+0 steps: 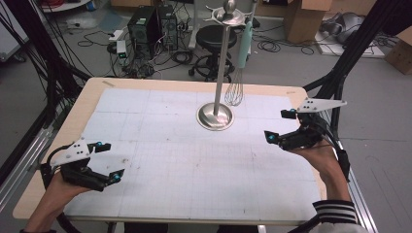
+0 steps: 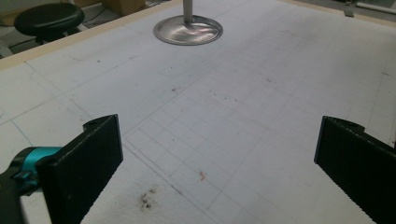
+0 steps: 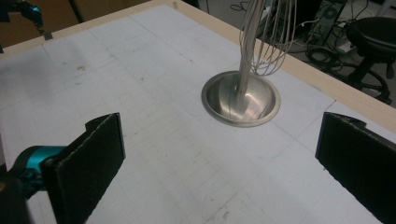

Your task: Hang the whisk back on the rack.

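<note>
Ribbed black fingers apart on left gripper [image 1: 111, 162], right gripper [image 1: 280, 125]; wire whisk [image 1: 236, 82] hangs from steel stand [image 1: 215, 116].

Left gripper [image 1: 110, 161]: blk body, teal tips, grey 3-cornered plate, blk cable. Right gripper [image 1: 279, 125]: same build. Right sleeve [image 1: 334, 211]: blk/white stripes. Jaw pads ribbed blk.

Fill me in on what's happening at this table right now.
A person holds a gripper in each hand over a white gridded mat. The left gripper and the right gripper are both open and hold nothing. A whisk hangs from a metal stand at the far middle of the table, untouched.
</note>
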The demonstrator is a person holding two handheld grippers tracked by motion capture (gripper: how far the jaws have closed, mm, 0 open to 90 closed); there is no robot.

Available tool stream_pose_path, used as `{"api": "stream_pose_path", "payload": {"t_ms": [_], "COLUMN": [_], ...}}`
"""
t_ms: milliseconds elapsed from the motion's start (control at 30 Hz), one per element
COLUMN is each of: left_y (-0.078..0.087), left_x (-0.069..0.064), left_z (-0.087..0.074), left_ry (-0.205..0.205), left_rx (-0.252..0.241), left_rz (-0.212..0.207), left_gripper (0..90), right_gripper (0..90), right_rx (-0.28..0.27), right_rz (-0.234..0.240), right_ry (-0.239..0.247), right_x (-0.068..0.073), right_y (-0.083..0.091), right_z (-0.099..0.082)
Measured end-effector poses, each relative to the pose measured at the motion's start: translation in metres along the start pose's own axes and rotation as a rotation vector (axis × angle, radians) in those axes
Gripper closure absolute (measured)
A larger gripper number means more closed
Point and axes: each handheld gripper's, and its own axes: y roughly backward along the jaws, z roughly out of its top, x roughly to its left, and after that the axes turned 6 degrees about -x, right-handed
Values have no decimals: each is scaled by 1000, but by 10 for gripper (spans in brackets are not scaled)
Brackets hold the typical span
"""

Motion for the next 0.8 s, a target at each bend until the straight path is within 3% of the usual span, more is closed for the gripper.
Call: {"api": "stream_pose_path", "payload": {"t_ms": [300, 567, 800], "left_y": [0, 0, 1], "left_x": [0, 0, 1], "left_z": [0, -1, -1], "left_ry": [0, 3, 5], "left_rx": [-6, -6, -6], "left_rz": [-2, -2, 0], "left_gripper": [17, 17, 17], "right_gripper": [5, 5, 5], "right_rx": [-34, -70, -73], "right_rz": [-4, 8, -1], "right_ry": [-7, -45, -61], "right_x": [11, 21, 20], "right_y": [7, 3, -1], "right_z": [-37, -71, -87]}}
